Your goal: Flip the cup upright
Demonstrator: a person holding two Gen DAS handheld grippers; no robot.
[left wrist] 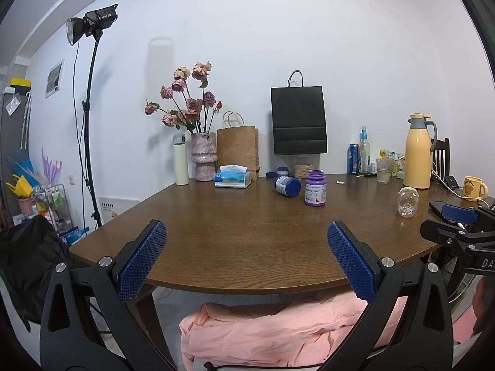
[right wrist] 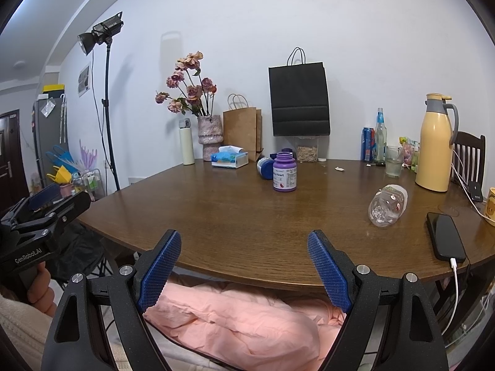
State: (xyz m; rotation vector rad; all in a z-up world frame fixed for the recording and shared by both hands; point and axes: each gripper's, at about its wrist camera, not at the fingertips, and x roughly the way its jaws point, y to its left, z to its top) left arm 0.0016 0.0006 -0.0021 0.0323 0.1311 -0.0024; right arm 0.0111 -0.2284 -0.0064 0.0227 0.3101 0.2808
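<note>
Cup [right wrist: 387, 205] sideways nr "Heart" bottle [right wrist: 284, 171].

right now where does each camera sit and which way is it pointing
Left wrist: on the left gripper at the table's near edge, facing the far wall; open jaws show, right gripper at right.
Right wrist: on the right gripper, same heading; open jaws show, left gripper and a hand at left.
Shared: the tipped clear cup, purple bottle, black bag.
</note>
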